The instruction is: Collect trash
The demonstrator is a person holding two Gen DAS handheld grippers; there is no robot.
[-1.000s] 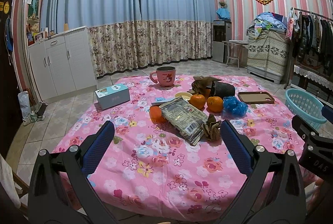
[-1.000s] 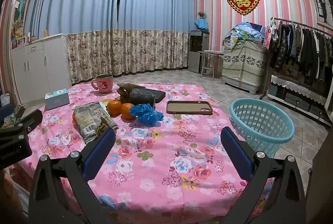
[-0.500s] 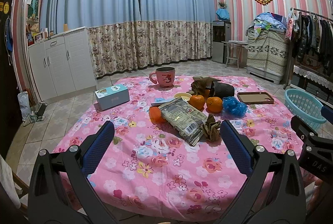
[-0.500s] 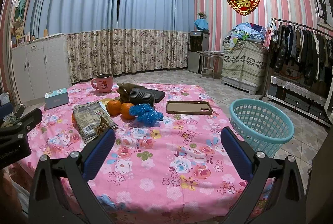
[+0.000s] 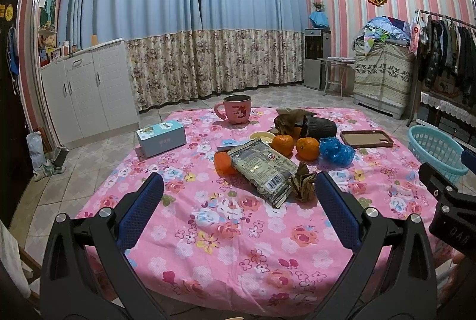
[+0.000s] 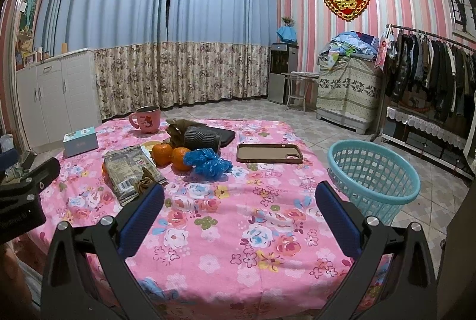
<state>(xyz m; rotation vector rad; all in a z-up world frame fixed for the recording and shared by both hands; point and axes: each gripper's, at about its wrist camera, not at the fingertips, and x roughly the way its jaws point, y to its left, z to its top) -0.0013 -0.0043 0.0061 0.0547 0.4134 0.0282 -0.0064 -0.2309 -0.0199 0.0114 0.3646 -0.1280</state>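
Trash lies uncollected in a cluster toward the far middle of the surface (image 5: 267, 245), which wears a pink flowered cloth. As far as the pictures show, nothing has been gathered: the teal basket (image 6: 373, 180) standing on the floor just beside the surface's right edge looks empty through its mesh, though its bottom is not fully visible.

The likely pieces are a flattened snack wrapper (image 5: 261, 168), a crumpled brown paper scrap (image 5: 303, 183) touching its near end, a blue crumpled plastic bag (image 6: 206, 162) beside 2 oranges (image 6: 172, 155), and a brown wad (image 5: 290, 119) against a dark ribbed cup lying on its side (image 6: 202, 138). A pink mug (image 5: 236, 108), tissue box (image 5: 160, 138) and phone case (image 6: 269, 153) look like keepers.

The left hand-held gripper (image 5: 238, 210) and the right hand-held gripper (image 6: 239, 213) both hang over the near edge with fingers spread wide, holding nothing. By my judgement the whole job remains, beginning with a first reach toward the wrapper or the bag.
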